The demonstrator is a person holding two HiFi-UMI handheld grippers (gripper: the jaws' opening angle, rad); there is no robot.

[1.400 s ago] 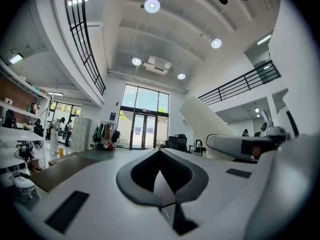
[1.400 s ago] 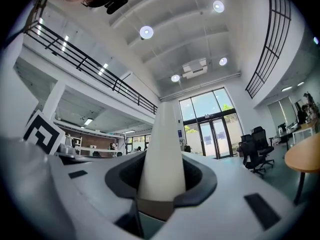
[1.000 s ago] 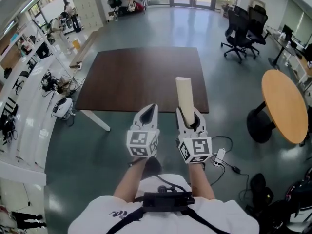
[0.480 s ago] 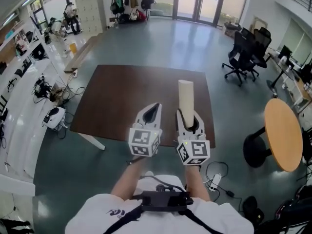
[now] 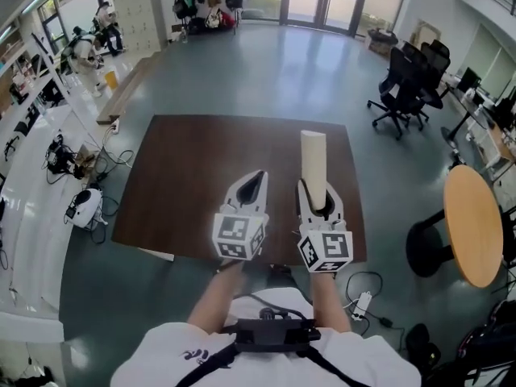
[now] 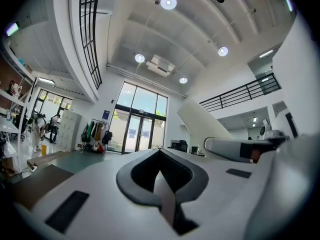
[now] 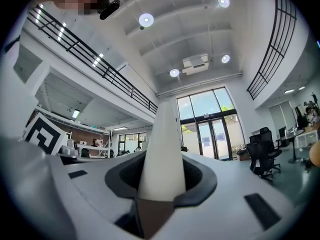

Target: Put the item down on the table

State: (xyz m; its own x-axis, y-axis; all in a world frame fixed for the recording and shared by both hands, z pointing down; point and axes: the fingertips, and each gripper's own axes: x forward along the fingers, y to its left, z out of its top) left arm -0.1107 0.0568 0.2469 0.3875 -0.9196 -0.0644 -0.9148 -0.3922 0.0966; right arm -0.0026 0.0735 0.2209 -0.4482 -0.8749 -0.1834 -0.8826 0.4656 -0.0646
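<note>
Cream cylinder (image 5: pixel 314 161) held above the brown table's (image 5: pixel 193 176) near edge, base clamped in right gripper's (image 5: pixel 319 193) part-closed jaws, left gripper (image 5: pixel 251 179) closed and empty; carrying step, next likely lowering onto table, then release.

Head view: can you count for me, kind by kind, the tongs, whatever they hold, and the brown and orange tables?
Tongs: 2 (left tongs, right tongs)
Cream stick, held in the right tongs: 1
Brown rectangular table: 1
Round orange table: 1
Total: 5
</note>
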